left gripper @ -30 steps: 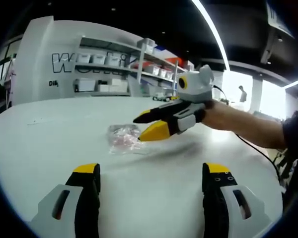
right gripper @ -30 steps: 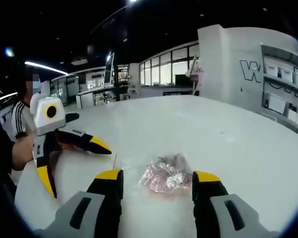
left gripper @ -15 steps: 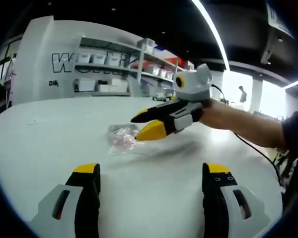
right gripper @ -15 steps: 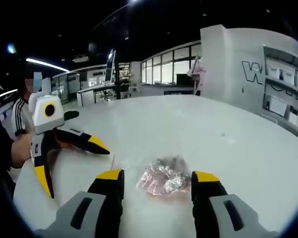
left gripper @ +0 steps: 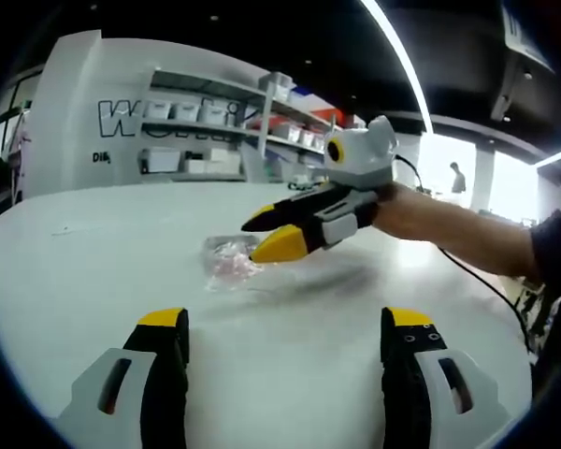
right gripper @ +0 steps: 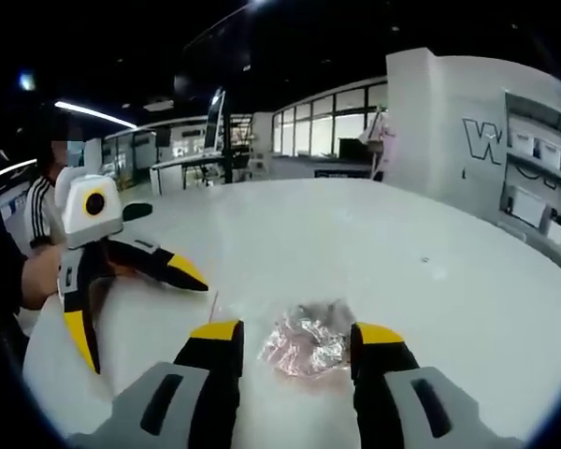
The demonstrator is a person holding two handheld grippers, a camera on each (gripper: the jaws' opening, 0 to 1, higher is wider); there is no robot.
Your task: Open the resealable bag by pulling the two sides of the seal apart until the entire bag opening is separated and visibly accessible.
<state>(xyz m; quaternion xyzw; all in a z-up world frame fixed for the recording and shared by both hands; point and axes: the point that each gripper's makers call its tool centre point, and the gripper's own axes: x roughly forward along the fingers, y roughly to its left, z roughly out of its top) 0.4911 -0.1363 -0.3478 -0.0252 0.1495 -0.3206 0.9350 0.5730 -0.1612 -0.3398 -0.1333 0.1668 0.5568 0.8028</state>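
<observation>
While the resealable bag [right gripper: 306,340] lies flat on the white desk [right gripper: 374,243], both tools are placed for the first grasp rather than the pull itself. In the right gripper view the right hand-held gripper [right gripper: 294,340] stands with its jaws apart, the bag between the yellow tips and a little beyond them, at about 12 o'clock; no contact is visible. In the left gripper view the left hand-held gripper [left gripper: 284,327] also has its jaws apart and sits well short of the bag [left gripper: 230,259], which lies toward 11 o'clock. The bag is clear and crinkled with shiny pinkish contents, and the seal edge is too small to make out. As I judge it, the step goes well if each tool pinches only one side of the seal, near the middle, then both draw apart steadily; catching both layers would merely drag the bag across the desk.
</observation>
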